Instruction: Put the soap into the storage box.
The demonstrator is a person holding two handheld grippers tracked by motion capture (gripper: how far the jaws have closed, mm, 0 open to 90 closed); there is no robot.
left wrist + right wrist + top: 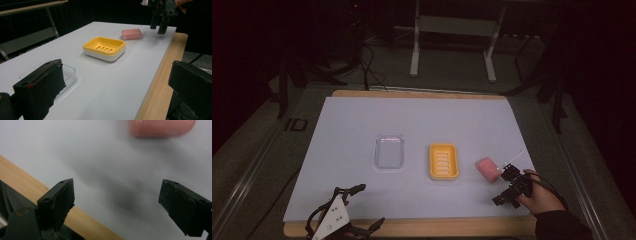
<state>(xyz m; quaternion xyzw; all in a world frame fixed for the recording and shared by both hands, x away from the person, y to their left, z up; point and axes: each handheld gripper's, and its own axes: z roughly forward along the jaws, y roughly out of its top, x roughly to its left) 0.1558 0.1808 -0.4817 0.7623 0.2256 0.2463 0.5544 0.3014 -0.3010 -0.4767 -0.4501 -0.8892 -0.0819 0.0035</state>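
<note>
The white table top (362, 125) is taking up the middle of the high view, with a clear lid (389, 151) lying at its centre and a yellow soap dish (444, 161) just right of that. The left gripper (364, 205) is sitting at the bottom left, jaws spread wide. The right gripper (504, 185) is hovering at lower right, jaws parted and empty, near the pink soap (488, 168) without touching.
</note>
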